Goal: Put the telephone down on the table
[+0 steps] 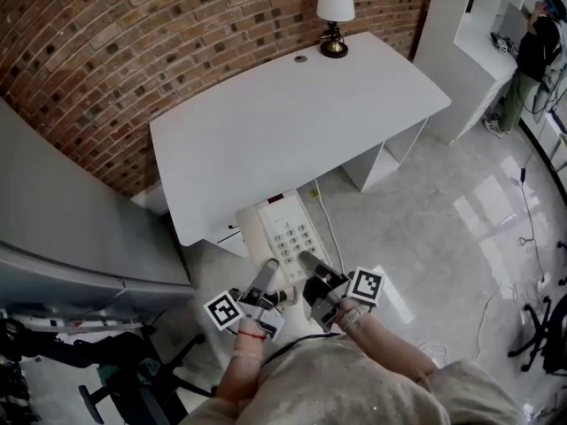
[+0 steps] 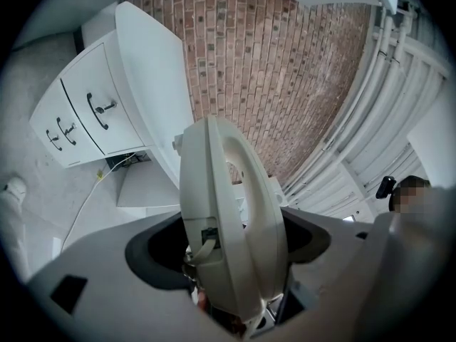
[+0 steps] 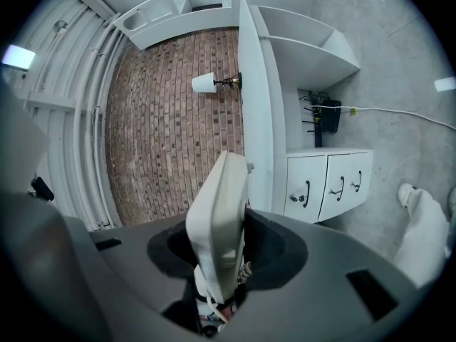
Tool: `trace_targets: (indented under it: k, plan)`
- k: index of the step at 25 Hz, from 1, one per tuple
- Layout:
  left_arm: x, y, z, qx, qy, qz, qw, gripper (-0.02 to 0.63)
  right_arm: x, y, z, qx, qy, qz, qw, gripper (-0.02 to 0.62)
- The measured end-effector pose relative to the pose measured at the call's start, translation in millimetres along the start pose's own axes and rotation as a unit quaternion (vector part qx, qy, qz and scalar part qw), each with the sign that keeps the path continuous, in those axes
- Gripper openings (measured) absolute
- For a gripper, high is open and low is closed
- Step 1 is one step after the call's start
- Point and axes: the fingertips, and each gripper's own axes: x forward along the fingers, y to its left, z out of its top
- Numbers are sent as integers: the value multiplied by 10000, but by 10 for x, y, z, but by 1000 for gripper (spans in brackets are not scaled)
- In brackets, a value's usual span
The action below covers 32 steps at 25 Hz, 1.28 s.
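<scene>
The person stands just short of the white worktop (image 1: 292,122), carrying the telephone (image 1: 282,230) in the air between 2 hand-held tools. The telephone hangs over the floor at the worktop's near edge, keypad up, and rests on nothing. The left gripper (image 1: 267,268) pinches its near left side, where the handset lies in its cradle. The right gripper (image 1: 312,262) pinches its near right side. In each gripper view the cream body fills the gap between the jaws and the pads press against it.

The worktop is bare apart from a lamp (image 1: 335,14) at its far right corner, well apart from the telephone, so there is plenty of room to land.

As I judge it, the step in hand is carrying the telephone over the near edge and lowering it. Both grips sit at the near end, so the far end will want to droop. I would keep the 2 hands moving together and the base level, and lift the far end clear of the edge before going forward. The handset looks loose in its cradle, and a roll to the left could tip it out. The base should come down flat, well in from the edge. The jaws should spread only once the worktop takes the weight, both together, then draw back toward the near side.
</scene>
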Motion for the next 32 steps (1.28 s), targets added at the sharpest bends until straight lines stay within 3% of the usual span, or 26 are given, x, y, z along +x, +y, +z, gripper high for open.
trace_targets:
  k: [13, 32]
  plan:
    - [640, 187, 472, -152, 247, 59, 9996, 364, 531, -14, 552, 107, -195, -130, 9997, 150]
    - [1556, 544, 1574, -442, 542, 246, 9972, 364, 1730, -119, 1304, 296, -481, -389, 9976, 150]
